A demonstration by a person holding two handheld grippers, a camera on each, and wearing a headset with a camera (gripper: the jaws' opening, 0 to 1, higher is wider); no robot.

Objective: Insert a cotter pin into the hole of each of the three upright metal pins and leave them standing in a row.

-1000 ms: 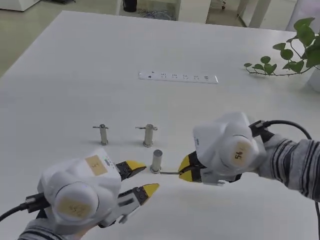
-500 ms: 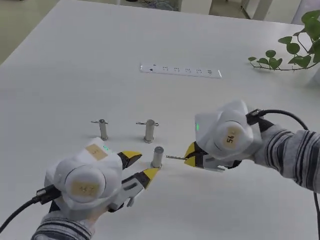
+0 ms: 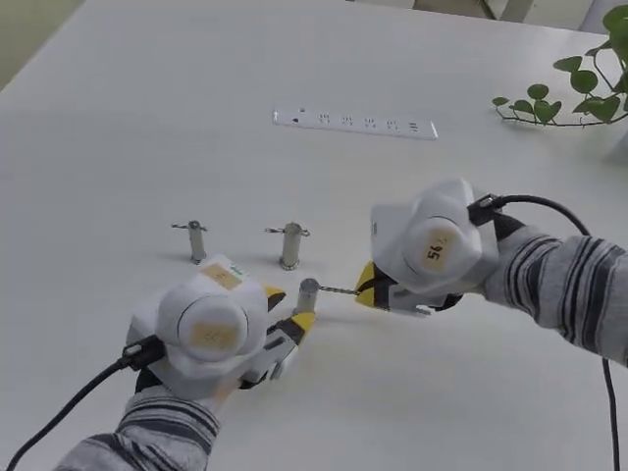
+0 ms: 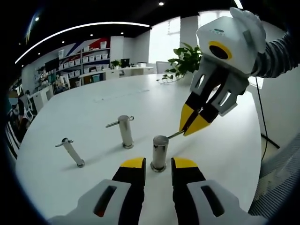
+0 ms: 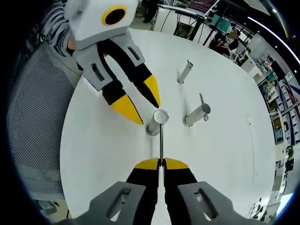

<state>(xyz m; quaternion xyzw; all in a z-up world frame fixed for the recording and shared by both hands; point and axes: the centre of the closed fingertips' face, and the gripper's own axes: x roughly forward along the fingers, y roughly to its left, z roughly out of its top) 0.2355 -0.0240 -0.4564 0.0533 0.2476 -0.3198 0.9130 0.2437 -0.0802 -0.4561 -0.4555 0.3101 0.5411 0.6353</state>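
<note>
White worktop (image 3: 147,118) in an open office-type room, with a power strip (image 3: 355,123) and a leafy plant (image 3: 579,74) both well beyond the bare pin (image 3: 307,294), which we'll use as our reference point. The bare pin stands upright. Just behind it is the middle pin (image 3: 290,245), and off to its back-left is the far pin (image 3: 196,240). Both are upright and already pinned through the top. Our left hand-held gripper (image 4: 159,163) has its jaws spread, one on each side of the bare pin's foot with a sliver of gap showing, so we'd call that flanking, not clamping. The right hand-held gripper (image 5: 161,162) sits to the right of the bare pin, pinched tight on the tail of the last cotter pin (image 5: 161,140), which lies level and points straight at the bare pin's head. The tip is touching the head or just about there, and we can't tell if it's actually in the hole yet. What worries us is that nothing's really bracing that pin. If the tip lands on solid metal beside the hole and we push, the pin will likely slide or tip over, maybe into the middle pin. The cotter pin is also held only by its end, so a bit of side load could swivel it in the jaws and throw off the aim.
</note>
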